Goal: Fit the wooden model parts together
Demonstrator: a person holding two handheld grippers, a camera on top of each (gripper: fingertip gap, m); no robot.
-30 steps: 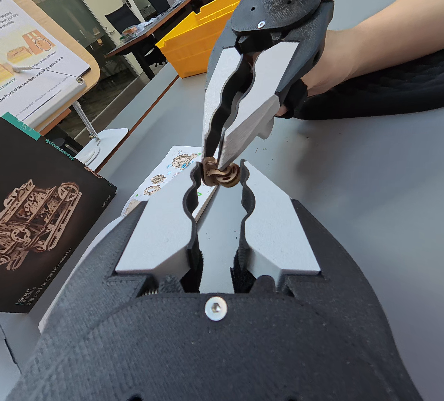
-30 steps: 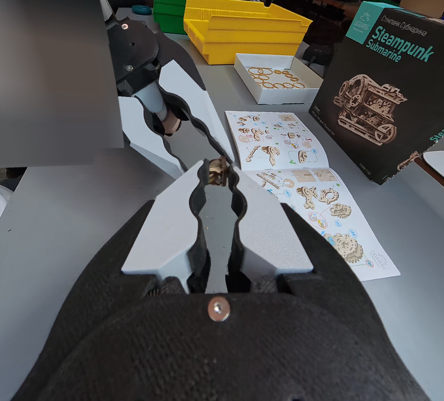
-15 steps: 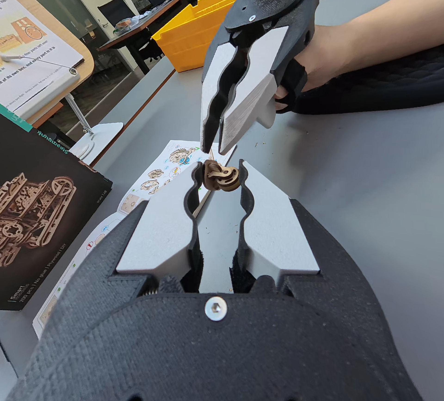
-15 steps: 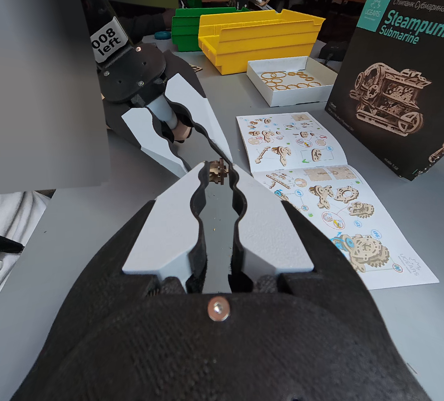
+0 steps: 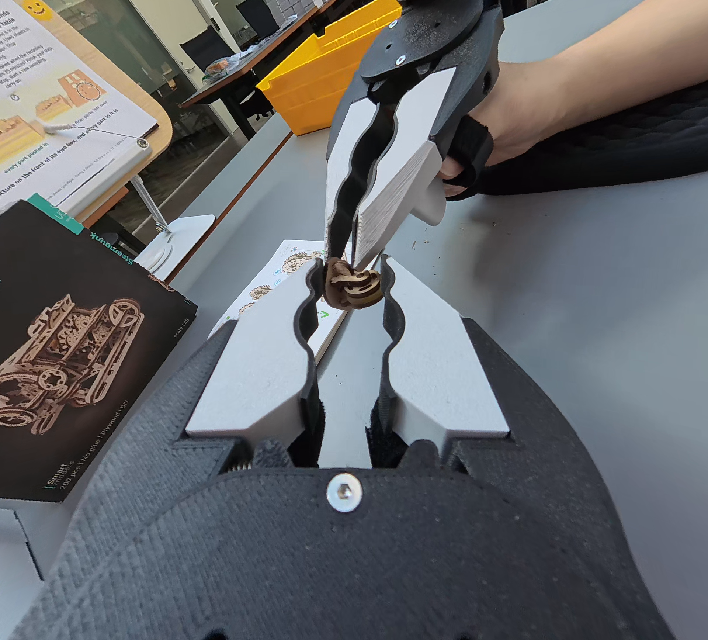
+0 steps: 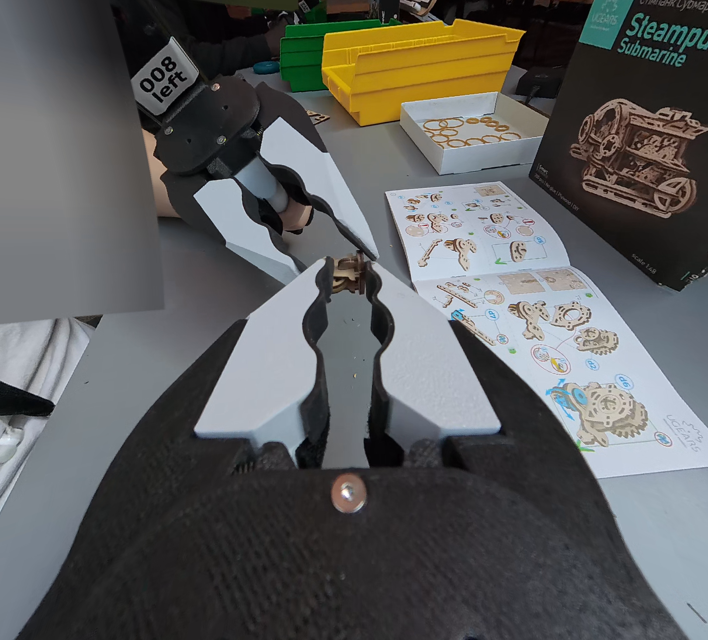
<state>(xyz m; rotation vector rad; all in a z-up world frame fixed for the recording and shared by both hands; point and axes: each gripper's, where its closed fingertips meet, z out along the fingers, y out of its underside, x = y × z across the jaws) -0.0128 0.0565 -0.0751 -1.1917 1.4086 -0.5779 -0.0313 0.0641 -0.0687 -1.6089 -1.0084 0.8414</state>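
Note:
A small brown wooden assembly sits between the tips of my left gripper, which is shut on it a little above the grey table. My right gripper comes down from above, nearly shut, with its tips on the top of the assembly. In the right wrist view the pale wooden part lies between the tips of my right gripper, and my left gripper reaches in from the upper left. What the right tips pinch is mostly hidden.
An open instruction booklet lies on the table. A black model box stands beside it. Behind are a white tray of wooden rings, a yellow bin and a green bin. A forearm rests on a black pad.
My right gripper lifted a little off the assembly half a second ago and has come back down onto it. My left gripper keeps its hold.

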